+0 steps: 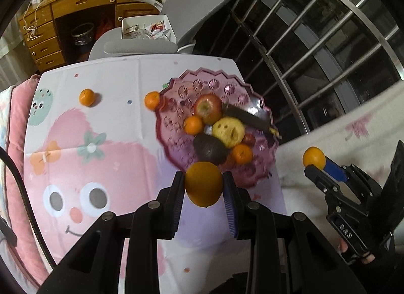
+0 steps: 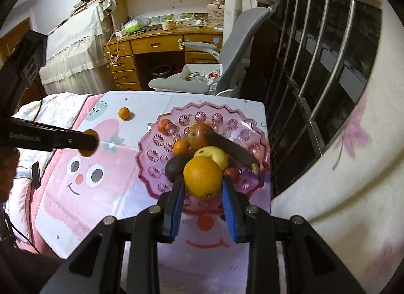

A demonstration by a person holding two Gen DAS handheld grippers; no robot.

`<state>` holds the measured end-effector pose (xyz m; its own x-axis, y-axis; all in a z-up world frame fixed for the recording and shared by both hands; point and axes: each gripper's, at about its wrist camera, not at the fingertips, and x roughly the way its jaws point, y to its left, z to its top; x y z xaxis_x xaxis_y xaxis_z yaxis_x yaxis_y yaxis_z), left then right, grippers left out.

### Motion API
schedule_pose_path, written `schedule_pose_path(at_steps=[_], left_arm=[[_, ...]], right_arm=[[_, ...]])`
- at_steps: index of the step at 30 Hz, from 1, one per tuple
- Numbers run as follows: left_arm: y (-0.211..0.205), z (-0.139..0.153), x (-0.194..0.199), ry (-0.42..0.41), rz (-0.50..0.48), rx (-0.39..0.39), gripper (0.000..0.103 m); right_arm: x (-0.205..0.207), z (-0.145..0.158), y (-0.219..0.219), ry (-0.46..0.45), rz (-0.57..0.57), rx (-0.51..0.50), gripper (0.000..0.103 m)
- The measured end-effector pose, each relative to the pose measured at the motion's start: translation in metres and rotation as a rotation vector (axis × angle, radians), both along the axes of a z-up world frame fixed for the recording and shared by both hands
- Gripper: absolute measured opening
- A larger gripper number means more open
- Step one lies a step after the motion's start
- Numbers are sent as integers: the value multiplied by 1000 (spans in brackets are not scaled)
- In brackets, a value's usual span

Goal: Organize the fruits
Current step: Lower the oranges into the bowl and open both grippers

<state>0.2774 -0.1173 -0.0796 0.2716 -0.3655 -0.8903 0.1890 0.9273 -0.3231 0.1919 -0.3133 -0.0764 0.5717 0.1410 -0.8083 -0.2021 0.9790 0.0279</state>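
**Both grippers carry oranges near the fruit plate**

The left gripper (image 1: pixel 204 187) has its fingers clamped on an orange (image 1: pixel 204 184); the right gripper (image 2: pixel 203 185) pinches another orange (image 2: pixel 202 177). Beyond them the pink plate (image 2: pixel 222 117) on the bench (image 1: pixel 113 79) holds an apple (image 1: pixel 208 108), a yellow fruit (image 1: pixel 228 128) and tangerines. Two loose tangerines (image 1: pixel 86 97) lie farther left, one touching the plate's rim.

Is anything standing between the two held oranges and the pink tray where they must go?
No barrier shows. Each claw, left and right, holds an orange near the tray. The tray's middle is crowded with fruit; its far part is bare.
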Motion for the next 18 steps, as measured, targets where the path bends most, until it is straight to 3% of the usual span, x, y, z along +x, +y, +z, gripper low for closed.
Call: schedule_pose_path(at_steps=[5, 12, 18], left_arm=[[-17, -17, 17, -21, 54, -38, 28], [-26, -58, 37, 11, 137, -53, 28], [-19, -76, 36, 26, 191, -64, 28]], right_arm=[[24, -10, -12, 31, 43, 26, 30], [52, -51, -16, 156, 96, 38, 30], [63, -79, -14, 265, 87, 32, 30]])
